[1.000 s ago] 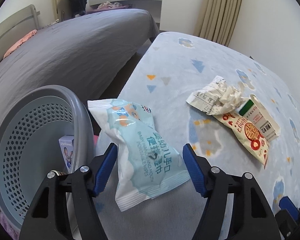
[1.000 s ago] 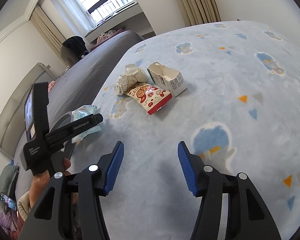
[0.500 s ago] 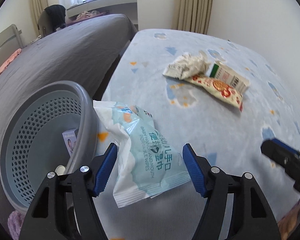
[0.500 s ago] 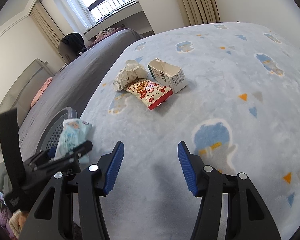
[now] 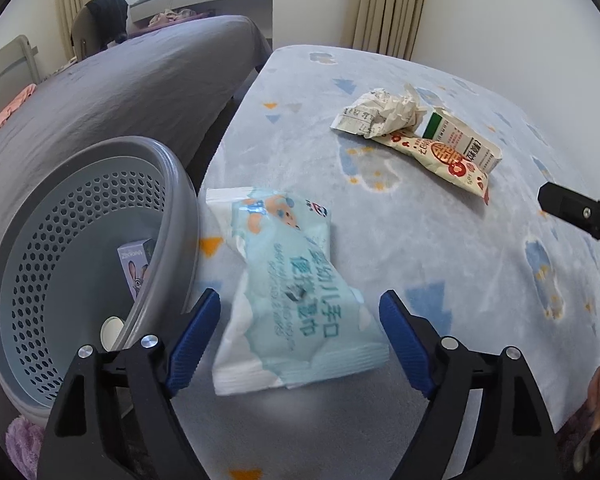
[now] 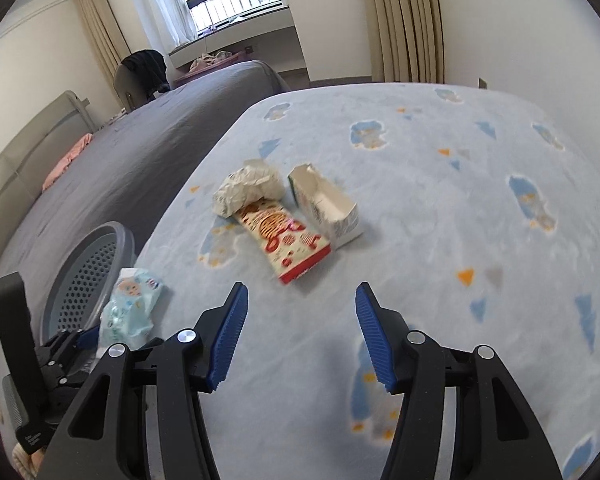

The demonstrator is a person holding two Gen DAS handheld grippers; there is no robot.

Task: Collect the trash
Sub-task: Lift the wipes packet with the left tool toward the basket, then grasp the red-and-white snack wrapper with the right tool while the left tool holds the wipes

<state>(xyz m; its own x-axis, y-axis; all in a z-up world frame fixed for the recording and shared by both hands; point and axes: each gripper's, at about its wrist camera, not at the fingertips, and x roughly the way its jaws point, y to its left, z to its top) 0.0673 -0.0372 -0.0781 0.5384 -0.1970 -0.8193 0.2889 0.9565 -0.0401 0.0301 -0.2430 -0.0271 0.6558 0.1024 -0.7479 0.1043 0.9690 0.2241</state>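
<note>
Grey perforated basket (image 5: 168,184) at far left, off the edge of the blue patterned blanket (image 5: 420,264); a small purple box (image 5: 137,268) and a white round lid (image 5: 111,328) lie inside it. Grey bed (image 5: 132,92) behind the basket.

Left gripper (image 5: 300,332) jaws wide, not gripping; wipes pack (image 5: 292,292) lies on the blanket between the blue fingers (image 5: 192,336), its far end just beside the basket rim. Cannot tell whether the pads touch the pack. In the right wrist view the pack (image 6: 134,308) sits next to the basket (image 6: 96,264), with the left gripper (image 6: 85,338) at its near end.

Further right, mid-blanket, well apart from the pack: crumpled paper (image 5: 384,114), red-and-white snack wrapper (image 5: 440,156) and an open white carton (image 5: 464,142), all touching in one cluster. Wrapper's far end tucks under the paper; carton lies along the wrapper's right side. Same cluster in the right wrist view: paper (image 6: 250,188), wrapper (image 6: 288,240), carton (image 6: 328,208).

Right gripper (image 6: 300,336) jaws wide, holding nothing, over bare blanket (image 6: 460,200), near side of the cluster, apart from it. Its black tip (image 5: 572,208) shows at the right edge of the left view.
</note>
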